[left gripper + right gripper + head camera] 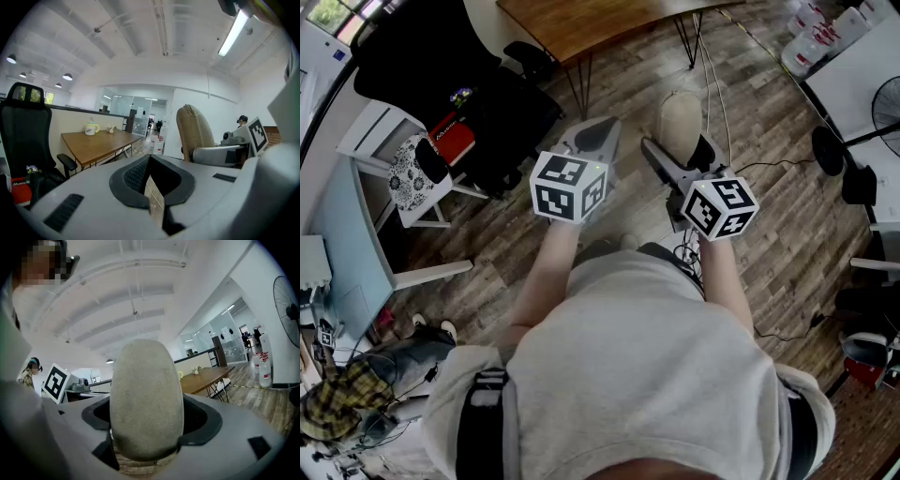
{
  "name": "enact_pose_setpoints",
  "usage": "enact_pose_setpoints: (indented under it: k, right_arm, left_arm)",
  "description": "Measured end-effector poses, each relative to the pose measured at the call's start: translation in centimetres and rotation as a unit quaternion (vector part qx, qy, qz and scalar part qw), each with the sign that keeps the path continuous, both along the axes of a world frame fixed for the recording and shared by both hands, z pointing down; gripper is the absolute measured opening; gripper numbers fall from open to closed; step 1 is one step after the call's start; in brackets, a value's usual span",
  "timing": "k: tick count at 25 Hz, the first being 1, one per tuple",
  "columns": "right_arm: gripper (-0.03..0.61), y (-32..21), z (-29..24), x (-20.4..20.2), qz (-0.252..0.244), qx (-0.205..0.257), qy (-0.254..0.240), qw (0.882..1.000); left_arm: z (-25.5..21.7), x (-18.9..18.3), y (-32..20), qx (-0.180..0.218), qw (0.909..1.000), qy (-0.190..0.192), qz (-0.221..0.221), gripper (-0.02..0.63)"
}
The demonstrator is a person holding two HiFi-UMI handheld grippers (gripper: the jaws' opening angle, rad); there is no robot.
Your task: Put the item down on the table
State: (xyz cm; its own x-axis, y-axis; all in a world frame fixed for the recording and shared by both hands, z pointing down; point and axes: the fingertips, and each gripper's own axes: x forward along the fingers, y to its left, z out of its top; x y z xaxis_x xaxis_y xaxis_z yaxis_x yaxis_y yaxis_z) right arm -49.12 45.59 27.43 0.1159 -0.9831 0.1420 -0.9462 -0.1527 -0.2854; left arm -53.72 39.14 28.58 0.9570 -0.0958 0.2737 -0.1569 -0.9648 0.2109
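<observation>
A beige oval item with a rough surface stands upright between the jaws of my right gripper. The right gripper view shows it filling the middle, with the right gripper shut on its sides. My left gripper is beside it on the left, jaws together and nothing in them. In the left gripper view the left gripper shows only a thin slit, and the item appears to the right. The wooden table stands ahead across the floor, well apart from both grippers.
A cup stands on the wooden table. A black office chair and a white chair are at the left. Cables cross the wood floor. A standing fan and bottles are at the right.
</observation>
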Motion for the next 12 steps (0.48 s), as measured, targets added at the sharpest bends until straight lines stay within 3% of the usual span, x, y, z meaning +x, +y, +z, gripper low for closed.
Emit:
enact_pose_setpoints:
  k: [12]
  right_arm:
    - [0.410, -1.4, 1.4, -0.5, -0.009, -0.021, 0.013, 1.000]
  left_arm:
    - [1.5, 0.1, -0.5, -0.002, 0.9997, -0.014, 0.019, 0.006]
